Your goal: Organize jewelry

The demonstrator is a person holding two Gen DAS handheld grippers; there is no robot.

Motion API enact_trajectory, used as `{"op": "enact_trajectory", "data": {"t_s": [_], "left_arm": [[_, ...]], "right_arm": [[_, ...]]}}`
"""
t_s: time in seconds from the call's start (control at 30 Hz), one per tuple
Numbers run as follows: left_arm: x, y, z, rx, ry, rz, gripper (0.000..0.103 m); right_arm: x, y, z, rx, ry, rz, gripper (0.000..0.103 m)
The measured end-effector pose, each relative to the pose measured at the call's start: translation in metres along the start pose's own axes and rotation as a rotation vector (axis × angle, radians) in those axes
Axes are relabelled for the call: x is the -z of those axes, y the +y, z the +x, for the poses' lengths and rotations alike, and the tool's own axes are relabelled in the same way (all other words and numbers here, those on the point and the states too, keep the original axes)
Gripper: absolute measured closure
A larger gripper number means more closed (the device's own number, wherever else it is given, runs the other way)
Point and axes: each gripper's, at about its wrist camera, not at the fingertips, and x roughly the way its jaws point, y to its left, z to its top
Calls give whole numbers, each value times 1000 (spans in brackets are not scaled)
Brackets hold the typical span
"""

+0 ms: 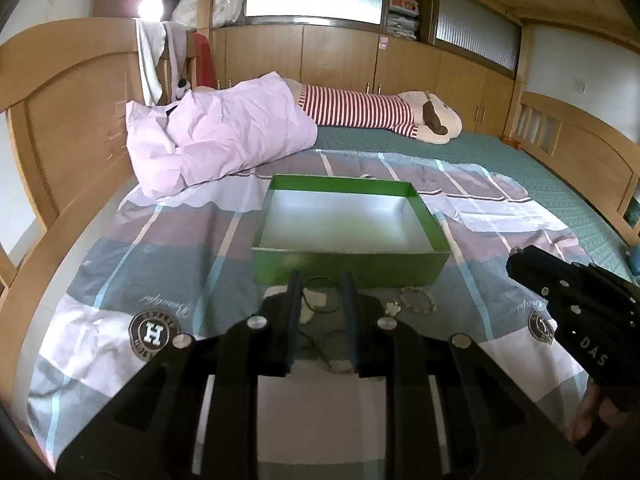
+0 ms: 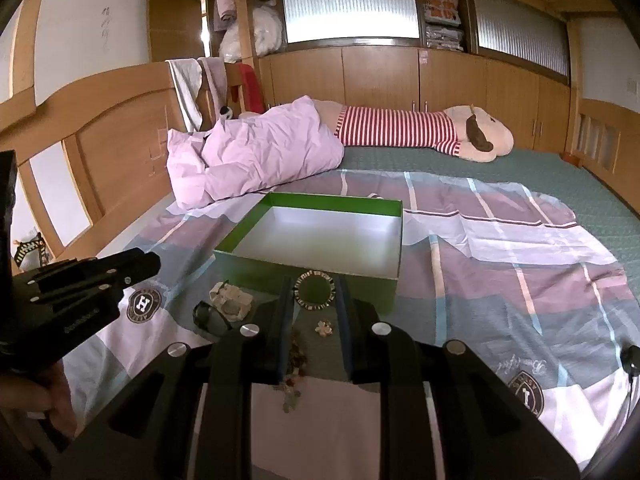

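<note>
While both tools hang low over the bed, the jewelry lies just ahead of their fingers, in front of the near wall of the green box [image 1: 348, 268]. Seen past the left gripper [image 1: 320, 284], a black cord loop [image 1: 320, 296] shows in the narrow gap between the fingers, with a pale beaded bracelet [image 1: 418, 300] and a small light charm [image 1: 394, 309] off to its right. Nothing is pinched; the jaws stand slightly apart with only air between the pads. The right gripper [image 2: 314, 290] is likewise parted by a narrow gap and grips nothing. Framed between its fingertips, beyond them, a round bracelet with dark and light segments [image 2: 314, 290] rests against the box wall. A small flower-shaped piece [image 2: 324, 328] sits lower in the gap, and a reddish beaded strand [image 2: 294, 356] runs along the inner side of its left finger. Left of that gripper lie a cream beaded heap [image 2: 232, 300] and a dark bangle [image 2: 210, 316]. Both grippers tilt downward toward the patterned sheet [image 2: 500, 280], side by side, each visible in the other's view. A hand [image 2: 60, 392] wraps the left tool's handle.
</note>
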Motion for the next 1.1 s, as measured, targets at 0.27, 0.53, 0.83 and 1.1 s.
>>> {"op": "enact_trajectory", "data": {"t_s": [0.27, 0.53, 0.83, 1.1], "left_arm": [[-44, -4, 67, 38, 6, -1, 83], [-57, 4, 177, 16, 107, -49, 83], [-57, 16, 189, -9, 73, -64, 18], [-93, 40, 47, 49, -166, -128, 5]], "right_arm": [[-32, -11, 80, -28, 29, -13, 82], [-35, -23, 173, 2, 106, -25, 82], [-44, -48, 168, 19, 82, 18, 49], [-73, -53, 44, 14, -121, -12, 49]]}}
